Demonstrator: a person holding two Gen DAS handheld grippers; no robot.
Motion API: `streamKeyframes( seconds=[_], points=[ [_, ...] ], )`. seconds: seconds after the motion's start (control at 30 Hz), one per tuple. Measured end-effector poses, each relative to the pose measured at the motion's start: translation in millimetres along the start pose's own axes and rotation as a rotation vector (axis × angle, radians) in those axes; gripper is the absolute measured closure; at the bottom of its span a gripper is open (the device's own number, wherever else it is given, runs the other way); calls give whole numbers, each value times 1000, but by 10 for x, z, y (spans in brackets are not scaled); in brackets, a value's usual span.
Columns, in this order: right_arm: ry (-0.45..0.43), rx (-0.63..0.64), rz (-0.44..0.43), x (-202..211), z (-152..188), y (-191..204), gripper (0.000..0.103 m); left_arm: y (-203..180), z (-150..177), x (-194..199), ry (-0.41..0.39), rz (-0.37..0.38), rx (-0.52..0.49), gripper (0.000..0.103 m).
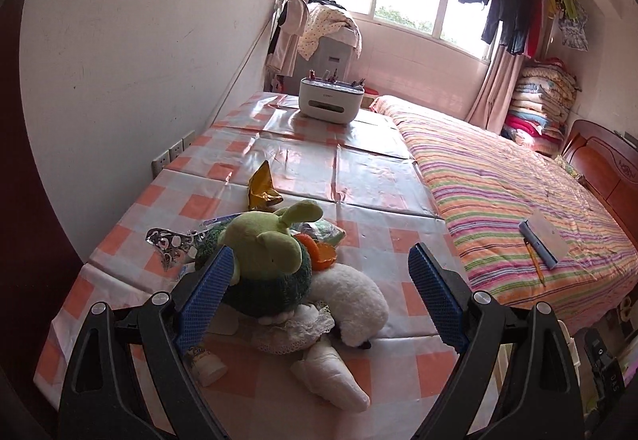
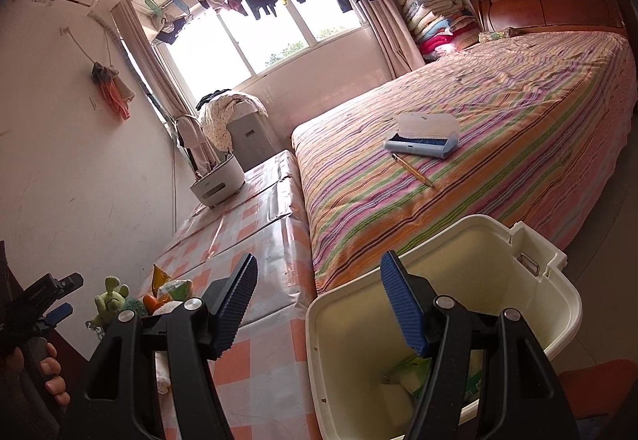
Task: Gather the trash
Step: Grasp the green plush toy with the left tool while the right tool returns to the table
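My left gripper [image 1: 319, 276] is open above the checked table [image 1: 359, 169], over a green plush toy [image 1: 267, 248] and a white plush toy [image 1: 351, 304]. Trash lies around them: a yellow wrapper [image 1: 261, 189], a silver foil wrapper [image 1: 169, 242], orange peel [image 1: 321, 254] and a small white bottle [image 1: 207, 364]. My right gripper [image 2: 319, 304] is open and empty above the cream trash bin [image 2: 558, 304], which holds some green and white wrappers [image 2: 406, 372]. The left gripper [image 2: 60, 310] shows at the left edge of the right wrist view.
A white organiser box [image 1: 331, 99] stands at the table's far end. A striped bed [image 1: 518, 193] runs along the table's right side, with a blue case [image 2: 422, 135] and a pencil [image 2: 412, 169] on it. A wall is on the left.
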State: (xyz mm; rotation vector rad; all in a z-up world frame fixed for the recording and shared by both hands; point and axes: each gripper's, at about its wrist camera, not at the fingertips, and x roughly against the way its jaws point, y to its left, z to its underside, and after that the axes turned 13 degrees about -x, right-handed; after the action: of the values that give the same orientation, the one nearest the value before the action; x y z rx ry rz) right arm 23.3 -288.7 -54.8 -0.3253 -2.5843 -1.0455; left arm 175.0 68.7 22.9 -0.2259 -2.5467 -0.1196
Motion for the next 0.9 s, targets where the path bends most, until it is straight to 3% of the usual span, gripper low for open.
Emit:
streamKeyframes(
  seconds=[0.2,0.27,0.57,0.63,0.7,0.9],
  points=[
    [19,16,-3,-59,55,68,40,178,-24,-289,68,-16,-62,15],
    [28,18,-8,-75,78,92,40,157,-53,-360,74,2,-89,15],
    [41,91,-2,-109,189,240,40,82,-98,-786,156,-48,-181,16],
    [60,109,-10,-138,220,289,40,90,-86,-858,172,-59,-181,25],
    [81,133,-23,-184,241,365,40,95,-85,-893,173,-79,-190,46],
    [141,240,-97,-379,290,805,40,75,-59,-910,167,-85,-190,57]
  ],
)
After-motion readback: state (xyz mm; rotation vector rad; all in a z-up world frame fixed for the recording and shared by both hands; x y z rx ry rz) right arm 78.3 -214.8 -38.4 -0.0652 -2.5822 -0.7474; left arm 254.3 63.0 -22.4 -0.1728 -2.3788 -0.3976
